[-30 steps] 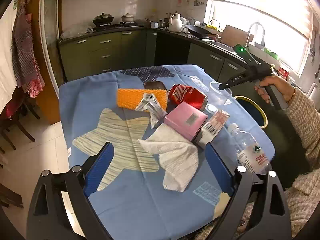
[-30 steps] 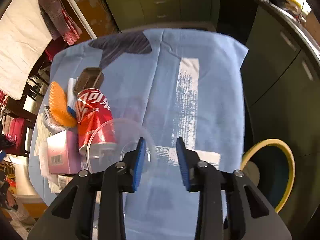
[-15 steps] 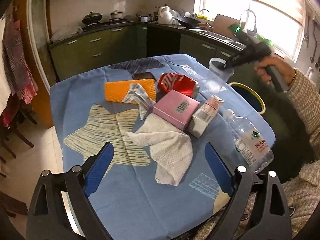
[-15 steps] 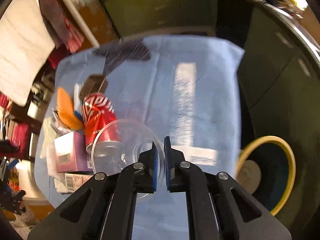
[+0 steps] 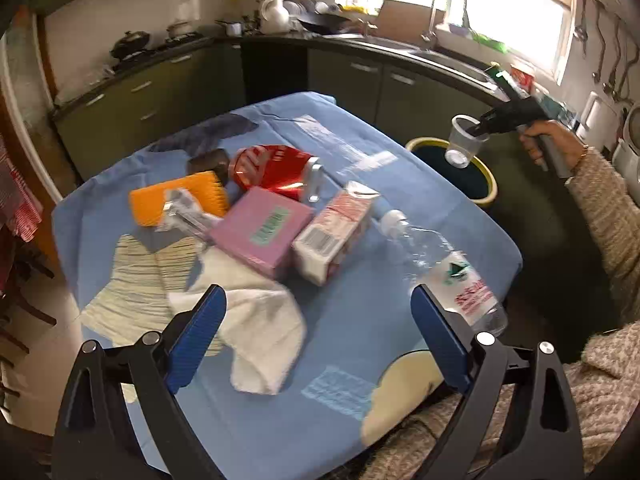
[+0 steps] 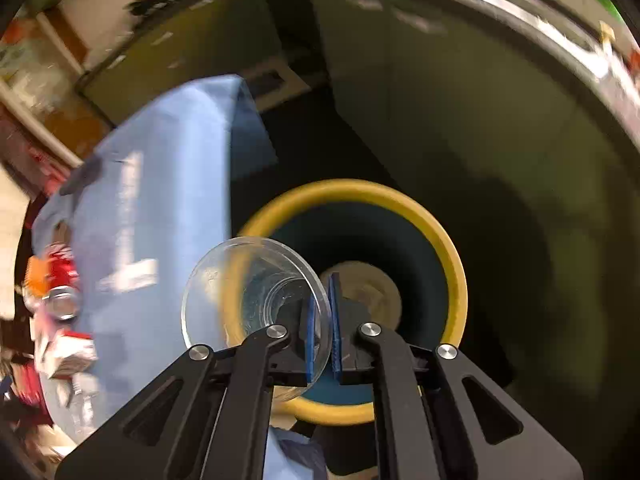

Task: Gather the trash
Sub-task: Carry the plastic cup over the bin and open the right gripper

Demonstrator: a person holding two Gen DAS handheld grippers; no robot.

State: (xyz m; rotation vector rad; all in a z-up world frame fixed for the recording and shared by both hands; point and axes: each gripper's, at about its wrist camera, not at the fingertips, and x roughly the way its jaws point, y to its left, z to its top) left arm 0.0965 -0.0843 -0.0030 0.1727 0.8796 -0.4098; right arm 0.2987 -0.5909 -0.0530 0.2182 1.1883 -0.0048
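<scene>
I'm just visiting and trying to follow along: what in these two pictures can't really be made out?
- Bin: its bottom, in the right wrist view, is partly hidden by the right gripper and the clear cup it pinches; contents unclear.
- Brown object, left wrist view: half hidden behind the orange piece and red can.
- Table items at the right wrist view's left edge: motion-blurred, cut off.
- Bottle label: too small.

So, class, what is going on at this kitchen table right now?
A person is clearing rubbish off a table with a handheld gripper in each hand. The right gripper is shut on the rim of a clear plastic cup and holds it above the yellow-rimmed bin beside the table. The left gripper is open and empty above the table, where a can, a pink box, a carton, a bottle and a white cloth lie.
</scene>
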